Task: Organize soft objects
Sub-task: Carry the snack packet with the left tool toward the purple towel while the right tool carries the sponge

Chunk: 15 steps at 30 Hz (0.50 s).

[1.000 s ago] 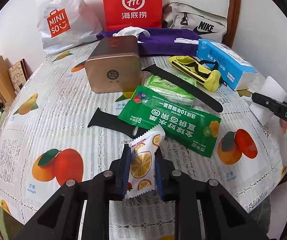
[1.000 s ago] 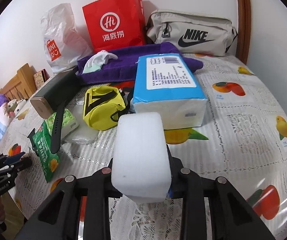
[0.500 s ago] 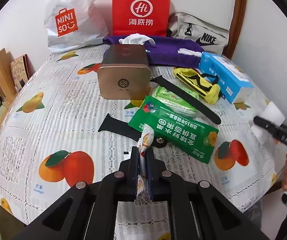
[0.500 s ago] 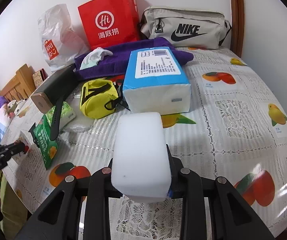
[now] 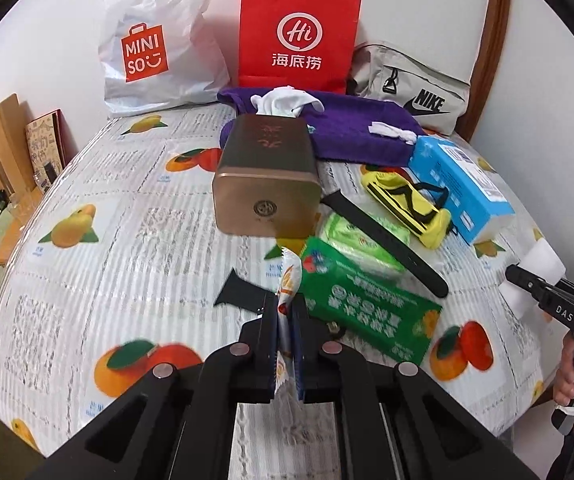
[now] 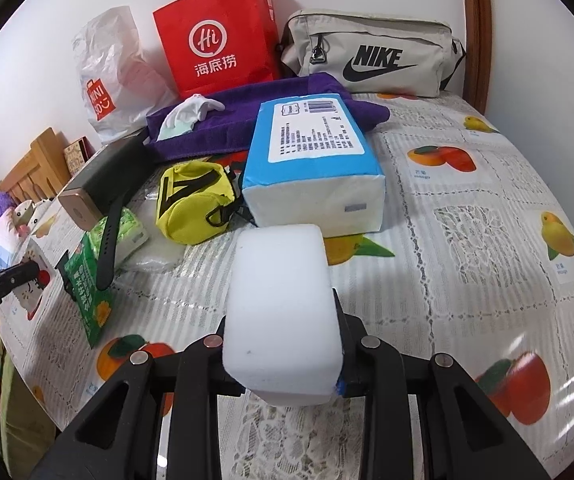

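Fingers point(image 5: 273, 344) of my left gripper point(image 5: 286, 346) are pinching a snack sachet point(image 5: 289, 280) flat, lifted just in front of the green packet point(image 5: 367, 300). Behind the packet the bronze box point(image 5: 267, 184) is sitting. On the right view, my right gripper point(image 6: 283, 360) is squeezing a white sponge point(image 6: 281, 304), part-open, hovering in front of the blue tissue pack point(image 6: 315, 160).

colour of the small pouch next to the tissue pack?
Bright yellow with black straps: the pouch beside the tissue pack. Clearest in the right wrist view.
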Each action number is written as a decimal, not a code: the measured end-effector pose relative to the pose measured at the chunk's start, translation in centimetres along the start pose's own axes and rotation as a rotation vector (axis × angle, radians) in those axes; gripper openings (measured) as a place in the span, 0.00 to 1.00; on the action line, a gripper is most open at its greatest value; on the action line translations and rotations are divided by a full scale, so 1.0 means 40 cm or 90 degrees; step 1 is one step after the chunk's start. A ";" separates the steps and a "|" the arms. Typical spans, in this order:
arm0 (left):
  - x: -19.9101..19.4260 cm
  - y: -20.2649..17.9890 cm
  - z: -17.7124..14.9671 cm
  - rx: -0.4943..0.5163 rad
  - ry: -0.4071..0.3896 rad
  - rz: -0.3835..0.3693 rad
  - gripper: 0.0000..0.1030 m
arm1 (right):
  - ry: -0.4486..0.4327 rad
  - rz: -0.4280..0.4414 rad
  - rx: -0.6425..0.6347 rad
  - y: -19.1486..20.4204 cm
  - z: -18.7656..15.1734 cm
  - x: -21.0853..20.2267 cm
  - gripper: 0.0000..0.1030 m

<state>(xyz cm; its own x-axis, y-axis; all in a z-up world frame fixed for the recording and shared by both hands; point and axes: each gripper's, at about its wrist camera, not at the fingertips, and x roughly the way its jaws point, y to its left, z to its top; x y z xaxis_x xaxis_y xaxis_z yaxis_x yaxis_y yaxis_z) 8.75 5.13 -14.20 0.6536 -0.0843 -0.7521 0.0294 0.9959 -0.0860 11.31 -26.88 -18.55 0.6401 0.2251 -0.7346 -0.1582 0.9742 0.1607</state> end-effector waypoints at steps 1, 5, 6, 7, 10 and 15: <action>0.008 0.002 0.007 -0.001 0.001 0.003 0.07 | 0.000 0.000 0.002 -0.002 0.007 0.004 0.29; 0.046 0.010 0.036 -0.012 0.011 0.007 0.07 | 0.004 -0.001 0.006 -0.009 0.032 0.019 0.29; 0.054 0.012 0.045 -0.016 0.013 0.006 0.07 | 0.006 -0.001 0.006 -0.011 0.039 0.024 0.29; 0.061 0.014 0.055 -0.017 0.013 0.006 0.07 | 0.009 -0.001 0.006 -0.013 0.047 0.028 0.29; 0.076 0.015 0.079 -0.021 0.012 0.005 0.07 | 0.013 -0.001 0.008 -0.019 0.070 0.039 0.29; 0.093 0.017 0.122 -0.025 0.012 0.001 0.07 | 0.018 -0.001 0.002 -0.014 0.102 0.053 0.29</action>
<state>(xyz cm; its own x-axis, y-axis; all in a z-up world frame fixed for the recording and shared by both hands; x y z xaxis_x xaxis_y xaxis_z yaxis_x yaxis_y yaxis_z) 14.89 5.68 -13.88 0.6396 -0.0837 -0.7642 -0.0019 0.9939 -0.1104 15.80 -26.91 -17.51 0.6182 0.2237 -0.7535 -0.1553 0.9745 0.1619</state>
